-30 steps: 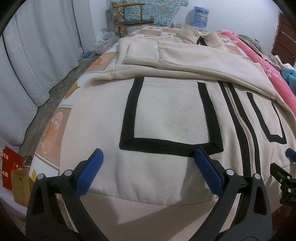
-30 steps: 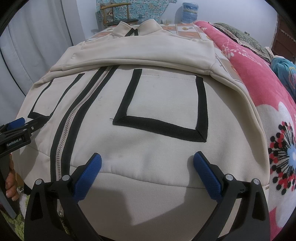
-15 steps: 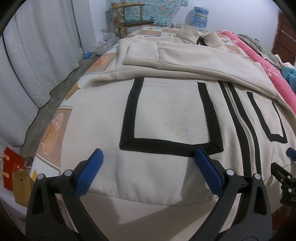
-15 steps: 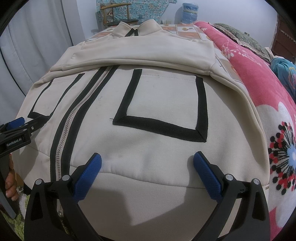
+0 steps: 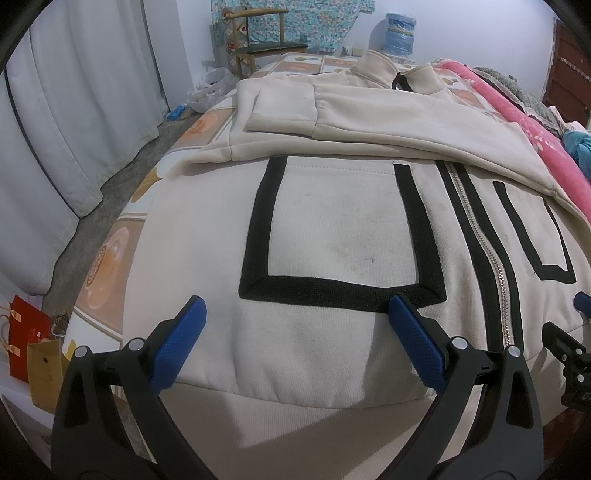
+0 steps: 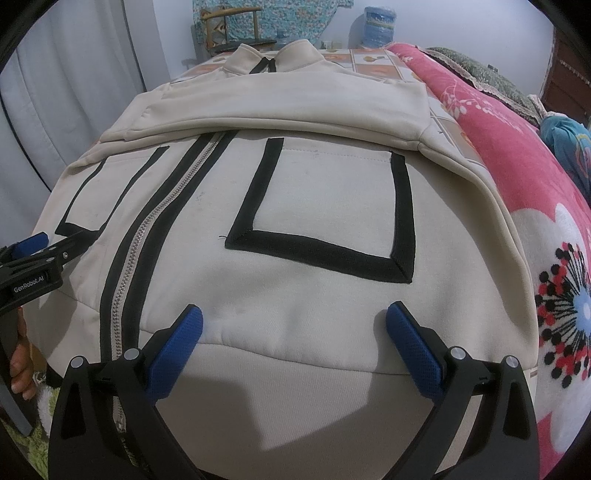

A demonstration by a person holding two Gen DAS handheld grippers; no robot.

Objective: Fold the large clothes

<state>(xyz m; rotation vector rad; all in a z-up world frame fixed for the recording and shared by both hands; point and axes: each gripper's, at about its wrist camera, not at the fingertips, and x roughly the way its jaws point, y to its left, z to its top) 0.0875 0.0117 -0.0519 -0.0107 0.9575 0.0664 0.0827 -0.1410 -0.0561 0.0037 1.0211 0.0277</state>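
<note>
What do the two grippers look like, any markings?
Both match: the left gripper and right gripper have black angular plastic fingers with silver pivot pins and blue textured pads. Seen side-on from the right wrist view, the left gripper's body carries white "GenRobot.AI" lettering. No cables visible.

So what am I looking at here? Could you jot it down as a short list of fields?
garment: cream jacket, spread front-up on a bed
sleeves: both folded across the chest
trim: black pocket outlines, closed zip
left tool: open, over the hem, holding nothing
right tool: open, over the hem, holding nothing
beside it: pink blanket
background: chair, water jug, curtains
</note>
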